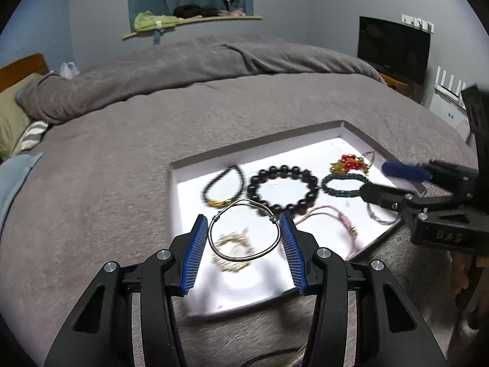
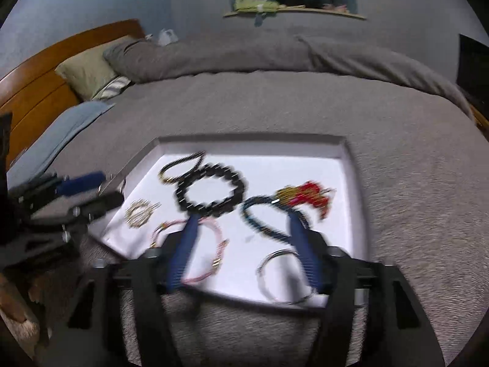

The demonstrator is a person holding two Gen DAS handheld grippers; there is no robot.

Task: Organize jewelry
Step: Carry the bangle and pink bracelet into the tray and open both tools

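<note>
A thin wire bangle (image 1: 244,232) of smooth, shiny metal is catching the light between ribbed blue rubbery pads (image 1: 195,257) on matt black plastic. Glossy dark beads (image 1: 282,189) are gleaming on the tray's (image 1: 175,202) smooth white card. The bed's grey blanket (image 1: 122,153) is looking soft, napped and matt.

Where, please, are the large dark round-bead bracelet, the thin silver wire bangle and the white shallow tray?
Large dark round-bead bracelet (image 1: 284,190): left wrist view, right-side beads.
Thin silver wire bangle (image 1: 244,258): left wrist view, bottom wire.
White shallow tray (image 2: 305,168): right wrist view, bare floor.
</note>
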